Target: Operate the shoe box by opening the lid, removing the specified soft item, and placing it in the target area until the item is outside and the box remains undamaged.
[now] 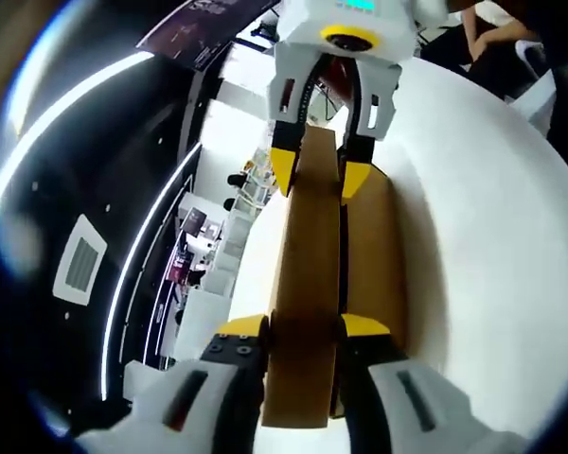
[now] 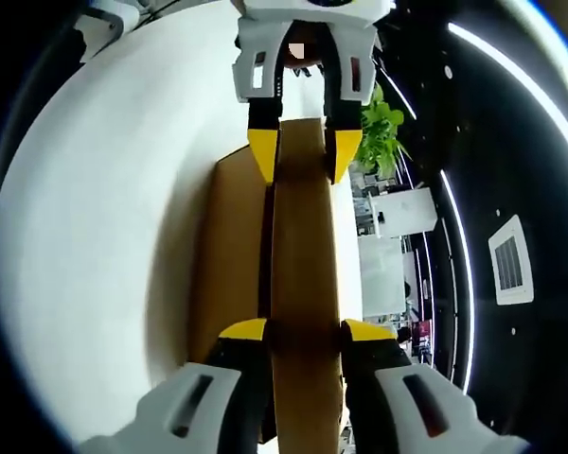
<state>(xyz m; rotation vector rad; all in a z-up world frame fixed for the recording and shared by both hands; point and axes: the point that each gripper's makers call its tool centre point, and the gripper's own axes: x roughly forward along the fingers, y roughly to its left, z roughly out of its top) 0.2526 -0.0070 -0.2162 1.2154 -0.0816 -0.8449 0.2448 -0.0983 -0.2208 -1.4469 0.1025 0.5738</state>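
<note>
A brown cardboard shoe box (image 1: 374,255) lies on a white round table (image 1: 492,236). Its lid (image 1: 303,284) stands raised on edge, a long brown panel running between both grippers. My left gripper (image 1: 303,328) is shut on the near end of the lid, yellow tips on either side. My right gripper (image 1: 319,175) clamps the far end. In the right gripper view the same lid (image 2: 303,246) runs from my right gripper (image 2: 303,331) up to the left gripper (image 2: 303,156), with the box body (image 2: 232,246) beside it on the table (image 2: 95,208). The box's inside is hidden.
A green plant (image 2: 383,132) stands past the table's edge. A person (image 1: 497,38) sits at the far side of the table. White desks and shelves (image 1: 204,236) lie beyond the table, under a dark ceiling with light strips (image 2: 511,85).
</note>
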